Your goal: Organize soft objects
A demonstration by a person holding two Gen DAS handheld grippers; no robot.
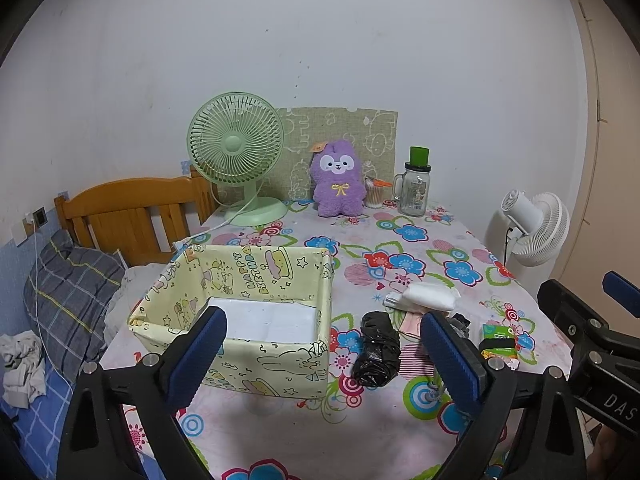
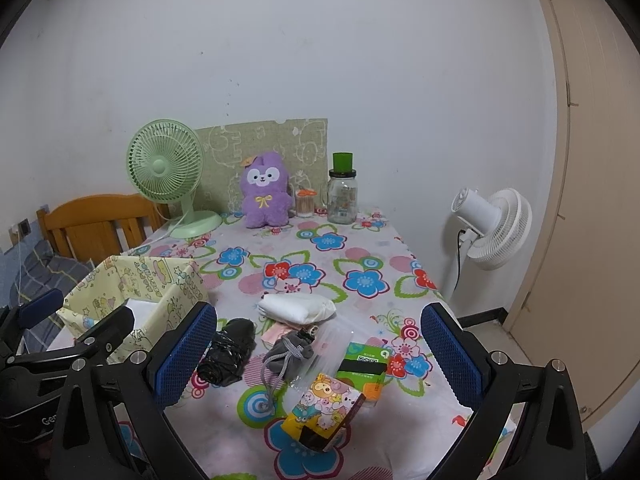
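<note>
Left wrist view: the left tool hangs above the near edge of the desk, blue pads spread wide, nothing between them. Straight ahead sits the yellow cartoon-print box, open at the top with a white bottom showing. Just to its right lies the black bundle, and beyond that the white folded pack. A purple plush stands at the back between the green fan and a glass jar. The right tool's black frame pokes in at far right.

Right wrist view: the right tool is also wide open and empty-handed, poised over the clutter. Between its fingers lie a grey drawstring pouch, a green packet and a colourful cartoon packet. The box lies to the left.
</note>
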